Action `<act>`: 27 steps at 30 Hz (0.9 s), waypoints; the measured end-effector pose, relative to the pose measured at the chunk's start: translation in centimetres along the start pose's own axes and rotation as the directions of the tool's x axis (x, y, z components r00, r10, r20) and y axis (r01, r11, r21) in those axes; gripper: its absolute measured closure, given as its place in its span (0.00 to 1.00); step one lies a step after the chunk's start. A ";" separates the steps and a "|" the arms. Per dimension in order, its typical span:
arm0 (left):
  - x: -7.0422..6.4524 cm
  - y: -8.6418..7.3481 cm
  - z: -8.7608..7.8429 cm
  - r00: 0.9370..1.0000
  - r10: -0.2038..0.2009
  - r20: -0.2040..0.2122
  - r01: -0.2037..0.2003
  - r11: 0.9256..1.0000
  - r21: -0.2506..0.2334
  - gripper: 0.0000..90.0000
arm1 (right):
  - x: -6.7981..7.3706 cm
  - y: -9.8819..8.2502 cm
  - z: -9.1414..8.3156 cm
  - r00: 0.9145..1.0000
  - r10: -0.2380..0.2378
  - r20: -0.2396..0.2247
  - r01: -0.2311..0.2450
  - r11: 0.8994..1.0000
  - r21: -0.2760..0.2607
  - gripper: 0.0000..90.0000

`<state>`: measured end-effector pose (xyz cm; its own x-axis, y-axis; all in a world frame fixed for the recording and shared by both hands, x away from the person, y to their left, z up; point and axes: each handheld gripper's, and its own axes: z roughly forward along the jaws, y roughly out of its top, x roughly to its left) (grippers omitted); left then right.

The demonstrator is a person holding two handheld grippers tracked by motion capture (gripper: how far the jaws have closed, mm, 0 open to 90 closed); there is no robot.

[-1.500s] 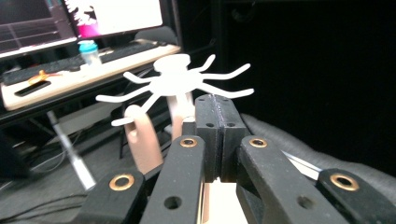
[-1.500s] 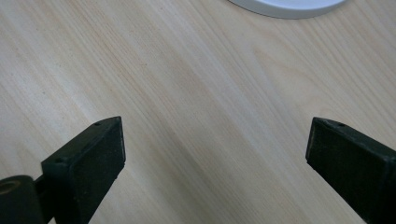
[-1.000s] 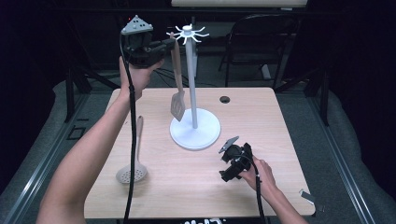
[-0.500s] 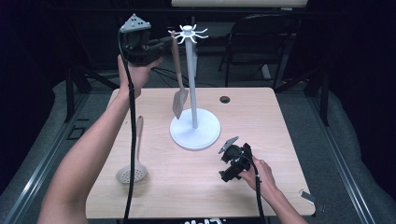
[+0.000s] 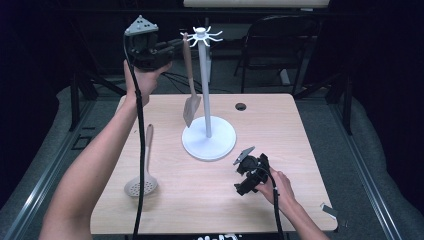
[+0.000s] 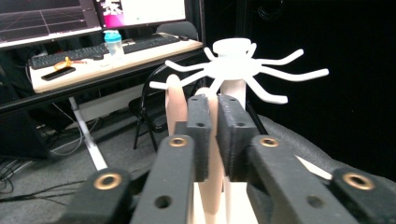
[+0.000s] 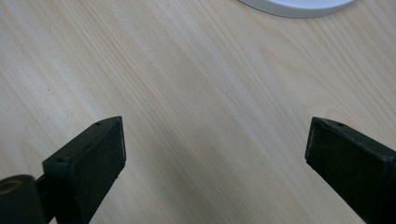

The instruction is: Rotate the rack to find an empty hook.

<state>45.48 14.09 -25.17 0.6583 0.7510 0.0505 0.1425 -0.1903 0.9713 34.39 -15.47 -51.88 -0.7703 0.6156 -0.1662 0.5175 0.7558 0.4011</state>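
Note:
My left gripper (image 5: 175,48) is raised beside the top of the white hook rack (image 5: 205,85). Its pads are closed on the handle of a wooden spatula (image 5: 190,102), which hangs down alongside the pole from one of the rack's arms. The jaws have just been opening a little, and the spatula handle (image 6: 211,154) still sits tight between the pads, with the rack's hook arms (image 6: 243,70) just behind. My right gripper (image 5: 245,170) rests on the table right of the rack's base and is open; nothing lies between its jaws (image 7: 215,158).
A slotted spoon with a wooden handle (image 5: 142,182) lies on the wooden table (image 5: 280,130) at the left. A small black grommet (image 5: 241,106) sits near the far edge. A folding chair (image 5: 280,45) stands behind the table, and a desk with monitors (image 6: 93,60) beyond.

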 end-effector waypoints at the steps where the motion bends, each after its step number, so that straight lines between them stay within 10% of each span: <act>1: 0.0 -0.1 -0.1 1.000 -0.003 -0.001 0.003 1.000 0.003 0.90 | 0.0 0.0 0.0 1.000 0.000 0.000 0.000 1.000 0.000 0.05; 10: 0.3 -1.7 -1.7 1.000 -0.019 -0.014 0.020 0.999 0.049 0.54 | 0.1 -0.1 0.0 1.000 0.014 0.006 -0.014 1.000 -0.022 0.05; 27: 0.5 -8.3 -4.4 0.998 -0.061 -0.017 0.063 0.984 0.164 0.21 | 0.2 0.1 0.1 1.000 0.004 0.002 -0.004 1.000 -0.012 0.05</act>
<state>41.39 18.84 -32.20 0.6355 0.7721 -0.0051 0.3030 -0.2434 0.9214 34.32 -15.23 -51.99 -0.7672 0.6194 -0.1667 0.5163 0.7505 0.4125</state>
